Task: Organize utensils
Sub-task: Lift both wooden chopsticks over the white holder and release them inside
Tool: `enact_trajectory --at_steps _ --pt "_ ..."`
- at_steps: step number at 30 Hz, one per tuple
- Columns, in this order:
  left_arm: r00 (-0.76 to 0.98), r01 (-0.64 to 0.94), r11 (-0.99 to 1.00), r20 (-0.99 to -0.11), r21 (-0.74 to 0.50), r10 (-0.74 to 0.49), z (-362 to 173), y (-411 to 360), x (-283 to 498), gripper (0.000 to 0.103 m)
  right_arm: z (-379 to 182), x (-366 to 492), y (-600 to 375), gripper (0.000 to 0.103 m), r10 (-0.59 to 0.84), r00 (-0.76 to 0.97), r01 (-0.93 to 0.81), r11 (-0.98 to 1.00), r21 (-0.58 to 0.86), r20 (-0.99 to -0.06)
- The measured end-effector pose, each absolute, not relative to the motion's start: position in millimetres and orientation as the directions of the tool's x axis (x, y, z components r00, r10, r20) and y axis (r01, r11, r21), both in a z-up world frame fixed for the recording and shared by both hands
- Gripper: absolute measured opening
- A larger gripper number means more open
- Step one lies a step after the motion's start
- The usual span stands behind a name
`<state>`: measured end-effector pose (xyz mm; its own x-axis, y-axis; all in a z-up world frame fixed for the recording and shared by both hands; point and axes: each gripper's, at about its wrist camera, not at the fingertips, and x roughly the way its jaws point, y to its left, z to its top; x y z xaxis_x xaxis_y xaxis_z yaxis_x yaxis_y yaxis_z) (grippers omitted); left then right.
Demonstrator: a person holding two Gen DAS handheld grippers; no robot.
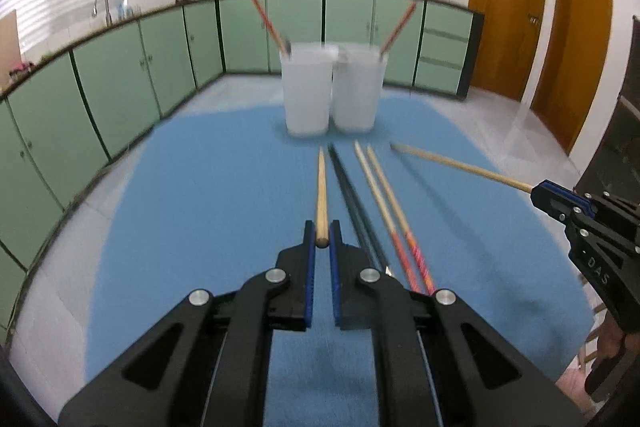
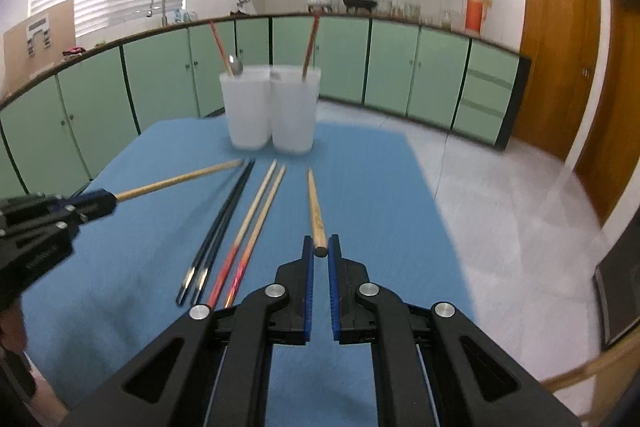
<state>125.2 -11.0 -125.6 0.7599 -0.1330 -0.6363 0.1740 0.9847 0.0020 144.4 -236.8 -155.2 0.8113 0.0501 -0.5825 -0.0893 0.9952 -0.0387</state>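
My left gripper (image 1: 321, 231) is shut on the thick end of a plain wooden chopstick (image 1: 321, 187), which points toward two white cups (image 1: 307, 89) (image 1: 357, 87). My right gripper (image 2: 321, 246) is shut on a second wooden chopstick (image 2: 315, 207). Each gripper also shows in the other view with its stick: the right gripper (image 1: 538, 191) at the right, the left gripper (image 2: 106, 202) at the left. A black chopstick pair (image 2: 224, 223) and a red-handled pair (image 2: 256, 223) lie on the blue cloth (image 2: 360, 187) between them. Each cup holds a red chopstick (image 2: 218, 43) (image 2: 311, 43). The left cup also holds a spoon (image 2: 237, 65).
The cloth covers a table with pale floor beyond its edges. Green kitchen cabinets (image 1: 120, 87) run behind, with a sink tap (image 1: 102, 1) at the left and wooden doors (image 1: 508, 7) at the right. A dark chair (image 2: 620, 287) stands off the table's right side.
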Motion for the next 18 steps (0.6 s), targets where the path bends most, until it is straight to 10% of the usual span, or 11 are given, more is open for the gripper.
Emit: enact_trajectory --at_steps 18 --pt "0.863 0.201 0.975 -0.456 -0.089 -0.220 -27.3 -4.8 154.6 0.006 -54.2 179.2 -254.1 0.007 0.215 0.865 -0.195 0.976 0.091 -0.452"
